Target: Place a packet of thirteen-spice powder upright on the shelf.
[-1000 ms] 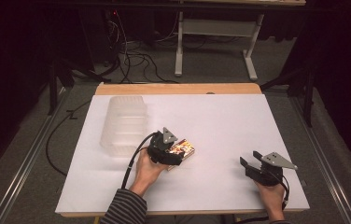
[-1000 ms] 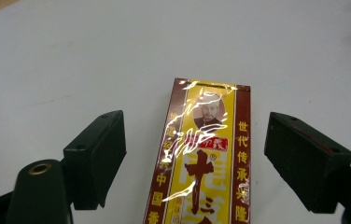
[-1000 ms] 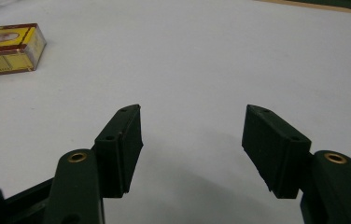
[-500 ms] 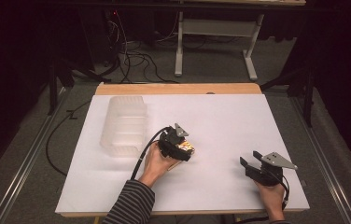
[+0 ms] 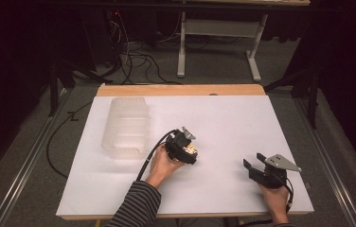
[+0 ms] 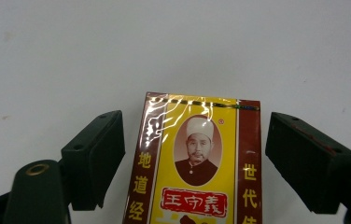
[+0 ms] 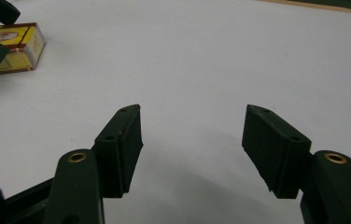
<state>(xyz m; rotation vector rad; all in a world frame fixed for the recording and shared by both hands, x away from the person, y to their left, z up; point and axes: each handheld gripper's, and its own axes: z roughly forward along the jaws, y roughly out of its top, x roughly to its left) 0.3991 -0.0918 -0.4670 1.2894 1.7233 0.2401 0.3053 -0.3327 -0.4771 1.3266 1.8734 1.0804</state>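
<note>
Premises present as a laboratory test station: a white-covered table [image 5: 242, 123] on a wooden board beyond the left gripper [image 5: 182, 147], loose cables [image 5: 133, 56] on grey carpet, metal bench legs [image 5: 182, 47] behind, dark surroundings.

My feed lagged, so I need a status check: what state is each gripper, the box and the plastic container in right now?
Left gripper: open, jaws on either side of the box, gaps showing on both sides.
Right gripper: open, holding nothing, over bare table.
Yellow and red box: lying flat on the white table, printed face up, not gripped.
Clear plastic container: on the table's left part, contents cannot be made out.
</note>
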